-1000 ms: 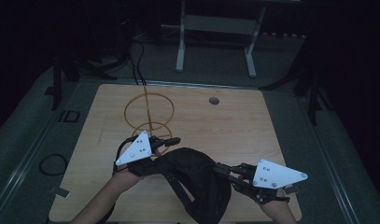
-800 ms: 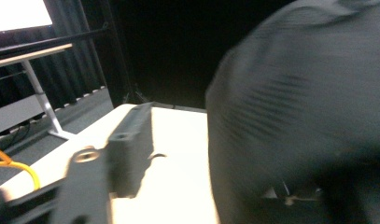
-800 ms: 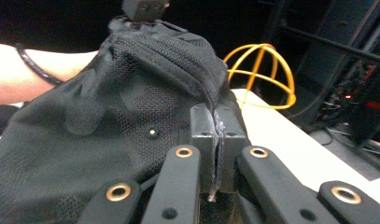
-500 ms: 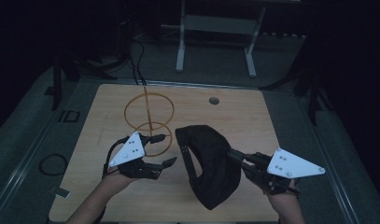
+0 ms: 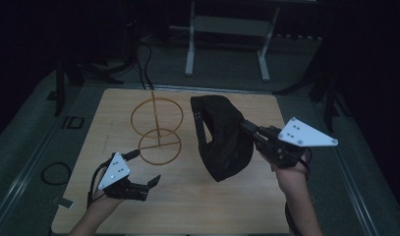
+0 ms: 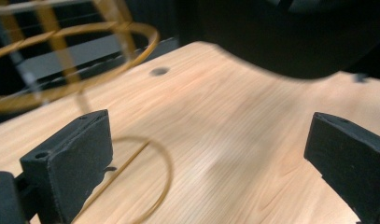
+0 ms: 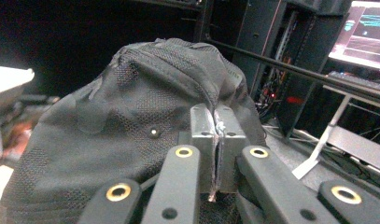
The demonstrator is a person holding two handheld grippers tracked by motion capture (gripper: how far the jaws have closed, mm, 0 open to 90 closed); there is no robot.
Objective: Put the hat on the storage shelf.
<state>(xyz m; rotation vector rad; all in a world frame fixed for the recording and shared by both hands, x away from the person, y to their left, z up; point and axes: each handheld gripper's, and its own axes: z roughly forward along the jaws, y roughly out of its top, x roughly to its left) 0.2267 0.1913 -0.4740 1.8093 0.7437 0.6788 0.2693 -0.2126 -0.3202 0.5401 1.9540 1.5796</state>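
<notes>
A black mesh cap (image 5: 222, 137) hangs in the air over the right half of the wooden table (image 5: 227, 206). My right gripper (image 5: 244, 127) is shut on its edge. In the right gripper view the jaws (image 7: 217, 135) pinch a fold of the cap's fabric (image 7: 131, 140). A gold wire stand (image 5: 157, 130) with two rings stands left of the cap. My left gripper (image 5: 144, 168) sits low near the table's front left. Its jaws have just been opening, and they stand wide apart with nothing between them (image 6: 208, 140). The stand (image 6: 75, 56) rises just beyond them.
A small dark hole (image 6: 158, 71) marks the tabletop past the stand. A white metal frame (image 5: 227, 24) stands on the floor behind the table. A cable loop (image 5: 55, 172) lies on the floor at the left. A lit monitor (image 7: 365, 32) is off to the right.
The left gripper has let go of the cap, opened and dropped back toward the front left. The right gripper has carried the cap up and away to the right.
</notes>
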